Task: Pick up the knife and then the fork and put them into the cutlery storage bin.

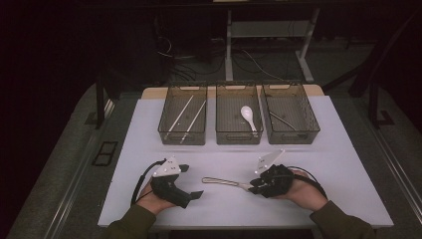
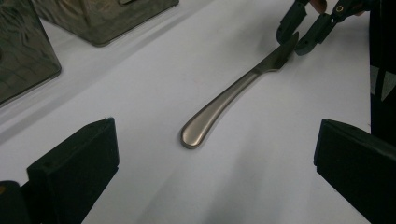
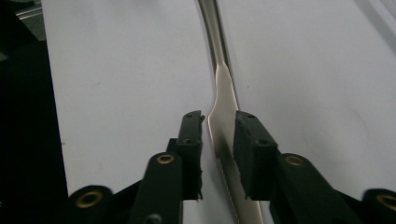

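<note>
The knife [image 1: 225, 182] lies flat on the white counter [image 1: 149, 134], between the two tools and nearer the person than the three bins. In the high view its long axis runs almost level across the counter, slightly tilted: the rounded handle end points toward the left tool [image 1: 191, 181], and the blade end points toward the right tool [image 1: 253, 187].

Right tool: the jaws straddle the blade. In the right gripper view [image 3: 218, 140] a narrow gap shows on each side of the metal, so the pads appear not to press on it, though the gap on the right side is hard to judge. Only one moment is shown.

Left tool: the jaws stand wide apart with nothing between the pads, as the left gripper view [image 2: 215, 154] shows. The knife handle [image 2: 219, 112] lies ahead of them, apart.

No brand, label or legible writing appears on the knife, the tools or the bins.
</note>
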A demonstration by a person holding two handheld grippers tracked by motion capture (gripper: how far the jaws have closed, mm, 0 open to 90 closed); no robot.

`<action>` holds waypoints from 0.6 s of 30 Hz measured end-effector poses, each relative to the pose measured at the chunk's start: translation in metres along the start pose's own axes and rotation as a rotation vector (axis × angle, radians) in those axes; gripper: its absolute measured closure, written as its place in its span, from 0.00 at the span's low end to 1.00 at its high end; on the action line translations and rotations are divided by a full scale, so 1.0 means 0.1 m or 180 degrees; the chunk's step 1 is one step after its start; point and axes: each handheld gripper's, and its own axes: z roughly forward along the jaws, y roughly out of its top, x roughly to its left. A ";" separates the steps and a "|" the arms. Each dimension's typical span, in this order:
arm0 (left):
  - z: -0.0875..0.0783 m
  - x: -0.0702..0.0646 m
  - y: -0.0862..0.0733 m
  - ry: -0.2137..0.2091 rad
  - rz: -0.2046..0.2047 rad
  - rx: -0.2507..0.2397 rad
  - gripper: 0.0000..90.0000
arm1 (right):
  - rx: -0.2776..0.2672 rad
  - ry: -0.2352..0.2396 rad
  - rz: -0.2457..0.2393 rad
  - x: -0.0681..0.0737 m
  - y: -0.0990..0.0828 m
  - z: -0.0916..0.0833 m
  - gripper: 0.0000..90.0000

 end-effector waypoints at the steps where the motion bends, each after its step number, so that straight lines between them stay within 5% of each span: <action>1: 0.00 0.00 0.00 -0.0003 0.0000 -0.0001 0.00 | 0.0008 -0.0024 -0.0036 -0.01 0.04 0.01 0.76; 18: 0.00 0.01 0.00 -0.0012 0.0013 -0.0008 0.00 | 0.0701 0.0029 -0.0431 -0.06 0.69 0.40 0.80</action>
